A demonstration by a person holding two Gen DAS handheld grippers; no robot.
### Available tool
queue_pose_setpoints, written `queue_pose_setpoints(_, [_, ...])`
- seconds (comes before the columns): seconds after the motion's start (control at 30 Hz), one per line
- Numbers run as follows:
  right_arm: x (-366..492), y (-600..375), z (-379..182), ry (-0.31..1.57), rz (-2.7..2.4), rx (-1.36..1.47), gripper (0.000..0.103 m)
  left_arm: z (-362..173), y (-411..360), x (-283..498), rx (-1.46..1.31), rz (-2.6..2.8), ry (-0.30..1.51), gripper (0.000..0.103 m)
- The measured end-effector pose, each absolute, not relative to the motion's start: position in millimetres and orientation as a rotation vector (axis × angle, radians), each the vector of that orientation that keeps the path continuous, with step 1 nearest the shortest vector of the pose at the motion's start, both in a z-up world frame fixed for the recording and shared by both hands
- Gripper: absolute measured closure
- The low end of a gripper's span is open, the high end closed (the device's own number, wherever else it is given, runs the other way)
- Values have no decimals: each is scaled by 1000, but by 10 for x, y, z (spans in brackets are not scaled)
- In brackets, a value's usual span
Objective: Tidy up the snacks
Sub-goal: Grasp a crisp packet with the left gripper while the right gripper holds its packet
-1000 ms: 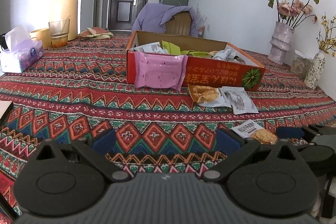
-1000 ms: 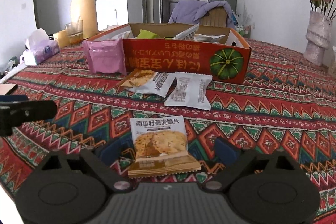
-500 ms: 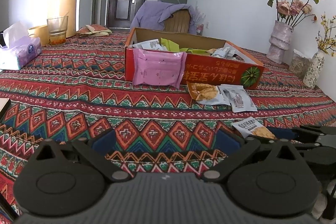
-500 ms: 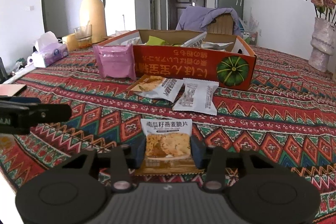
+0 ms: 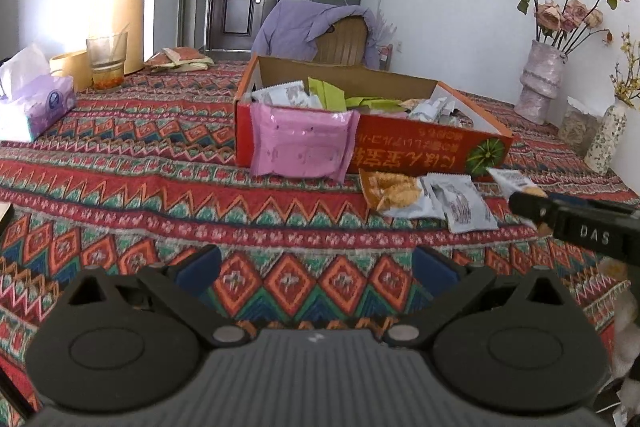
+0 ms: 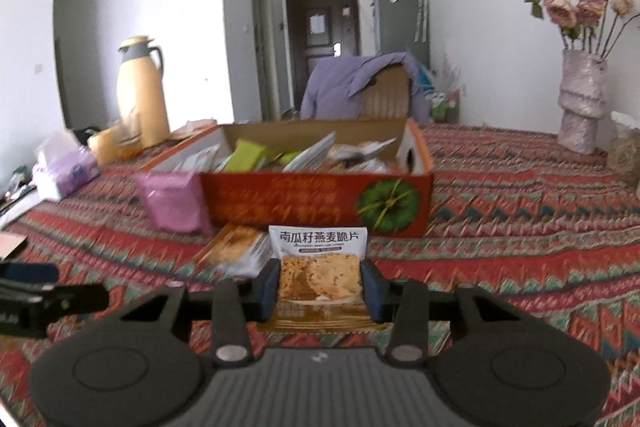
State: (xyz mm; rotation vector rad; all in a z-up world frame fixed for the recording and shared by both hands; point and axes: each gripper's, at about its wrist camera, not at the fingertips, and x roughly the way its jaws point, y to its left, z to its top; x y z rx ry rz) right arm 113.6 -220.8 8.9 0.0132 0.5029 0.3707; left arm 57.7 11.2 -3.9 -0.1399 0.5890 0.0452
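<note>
Cracker packet (image 6: 318,267) clamped by right gripper (image 6: 319,289), lifted clear for drop into box (image 6: 316,201); left gripper (image 5: 316,269) held spread, empty.

Bright daylight, left-side glare, fisheye edges, right wrist view blurred

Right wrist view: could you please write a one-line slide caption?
Right gripper clamps a white-topped oat crisp packet before the open red cardboard snack box.
</note>
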Motion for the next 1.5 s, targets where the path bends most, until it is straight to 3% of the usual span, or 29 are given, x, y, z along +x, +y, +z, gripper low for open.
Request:
queue_pose_setpoints(0.4, [1645,-2395,45,436,271,61,62,33,-203,1251,-118,45,669,0])
queue_pose_setpoints(1.17, [1642,-2520,-129,436,274,154,61,-300,-750,2068,-63,149,804,0])
queue_pose_setpoints(1.27, [1645,-2520,-130,437,278,152,61,-322,-750,2085,-73,144,808,11])
queue_pose_setpoints(1.33, [1649,-2516,-129,438,281,151,61,-308,-787,2053,-40,130,790,28])
queue_pose_setpoints(1.43, [1644,-2508,-128,438,286,150,61,-283,-801,1991,-47,84,781,42])
queue_pose_setpoints(1.5, [1644,-2509,-126,438,290,151,61,-260,-786,1944,-61,59,767,45])
